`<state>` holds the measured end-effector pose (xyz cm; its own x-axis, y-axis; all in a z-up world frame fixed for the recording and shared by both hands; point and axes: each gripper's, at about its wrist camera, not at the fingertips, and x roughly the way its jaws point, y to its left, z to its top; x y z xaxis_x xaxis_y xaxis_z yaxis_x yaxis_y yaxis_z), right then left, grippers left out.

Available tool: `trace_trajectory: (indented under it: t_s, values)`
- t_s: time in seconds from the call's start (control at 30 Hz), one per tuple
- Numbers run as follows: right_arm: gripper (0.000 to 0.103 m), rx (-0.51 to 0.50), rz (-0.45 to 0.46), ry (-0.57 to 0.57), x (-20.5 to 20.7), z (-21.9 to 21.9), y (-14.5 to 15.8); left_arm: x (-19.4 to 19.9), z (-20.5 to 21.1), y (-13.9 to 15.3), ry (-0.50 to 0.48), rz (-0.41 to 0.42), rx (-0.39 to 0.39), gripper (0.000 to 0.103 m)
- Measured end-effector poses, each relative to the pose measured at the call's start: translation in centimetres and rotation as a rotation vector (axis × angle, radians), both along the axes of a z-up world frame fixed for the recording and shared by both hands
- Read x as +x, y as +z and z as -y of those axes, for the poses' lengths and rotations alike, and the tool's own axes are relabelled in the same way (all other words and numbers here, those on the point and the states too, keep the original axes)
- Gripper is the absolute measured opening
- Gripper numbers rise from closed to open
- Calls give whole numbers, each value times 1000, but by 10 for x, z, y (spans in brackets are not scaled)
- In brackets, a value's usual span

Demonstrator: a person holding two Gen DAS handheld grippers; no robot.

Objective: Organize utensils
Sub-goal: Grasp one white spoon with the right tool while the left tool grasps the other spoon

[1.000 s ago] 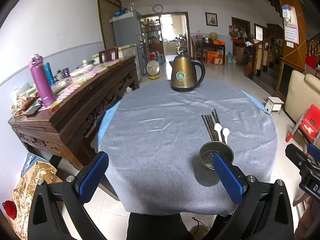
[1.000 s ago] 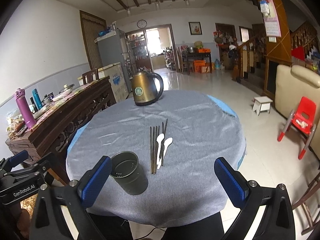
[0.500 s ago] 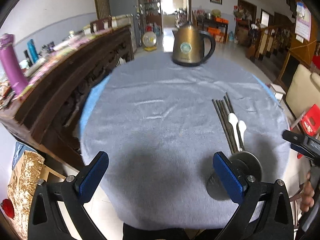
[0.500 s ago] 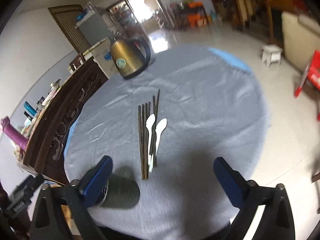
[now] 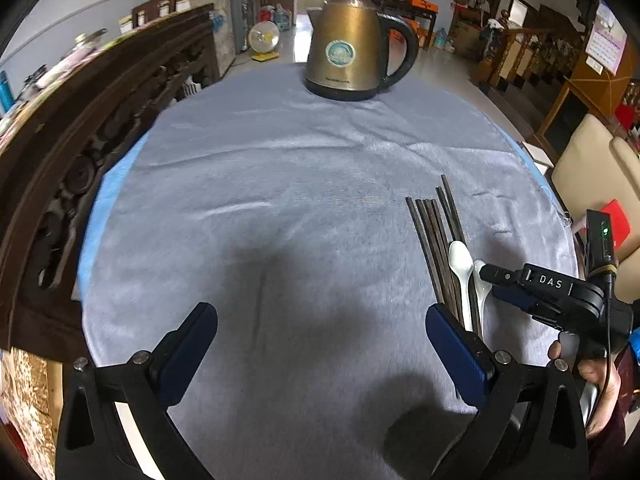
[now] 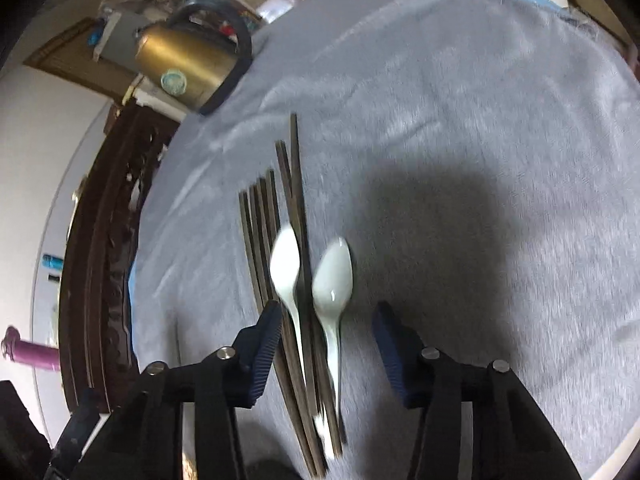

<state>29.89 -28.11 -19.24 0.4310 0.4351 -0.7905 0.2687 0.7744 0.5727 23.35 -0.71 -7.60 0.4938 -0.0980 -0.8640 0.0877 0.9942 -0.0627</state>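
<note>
Several dark wooden chopsticks (image 6: 280,208) and two white spoons (image 6: 334,276) lie side by side on the grey tablecloth (image 6: 480,120). My right gripper (image 6: 326,320) is open, low over the cloth, with the spoon handles and chopsticks between its blue fingers (image 6: 266,344). In the left wrist view the chopsticks (image 5: 434,236) and spoons (image 5: 462,264) lie at the right, and the right gripper body (image 5: 552,292) reaches over them. My left gripper (image 5: 320,332) is open and empty above the cloth. The utensil cup is hidden.
A gold electric kettle (image 5: 352,56) stands at the table's far edge. A carved dark wooden sideboard (image 5: 80,120) runs along the left. A beige chair (image 5: 592,176) stands at the right, beyond the table rim.
Both grippers have moved forward and down over the table. The right gripper has dropped around the spoons and chopsticks and narrowed. The grey cup has passed out of both views.
</note>
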Motion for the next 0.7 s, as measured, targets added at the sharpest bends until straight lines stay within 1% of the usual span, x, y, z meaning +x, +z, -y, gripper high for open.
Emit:
trace_trajectory:
  t_s: [0.07,0.1,0.13,0.2,0.23,0.3,0.33,0.37,0.43,0.5,0.53,0.57,0.6,0.7]
  values:
    - [48,-19,-2,-1,6,-2,0,9,7,-3,-24,0,-3,103]
    - [40,-37,-3,5,8,-6,0,13,10,-5,-31,-2,1,103]
    - [30,-61,-4,17,10,-9,-1,16,12,-6,-37,-4,2,102]
    - [20,-70,-2,27,12,-10,0,24,19,-10,-58,-13,-9,97]
    - [20,-71,8,27,12,-10,0,27,22,-12,-66,-19,-11,96]
    - [20,-80,22,28,8,-8,2,34,33,-16,-96,-36,-19,90]
    - [20,-102,35,24,6,-6,4,37,38,-18,-114,-45,-24,85]
    - [20,-115,45,20,4,-3,6,40,45,-20,-143,-59,-32,82]
    - [20,-119,71,2,-2,9,10,48,64,-25,-211,-86,-39,82]
    - [20,-121,90,-17,-6,20,14,56,85,-31,-273,-101,-19,80]
    - [20,-127,103,-32,-11,28,17,60,95,-35,-302,-112,-10,77]
    - [20,-126,110,-39,-14,33,19,64,104,-39,-327,-126,-7,71]
    - [20,-123,114,-45,-18,39,20,68,114,-43,-357,-147,-8,69]
    - [20,-110,119,-67,-30,57,22,76,137,-54,-422,-200,11,68]
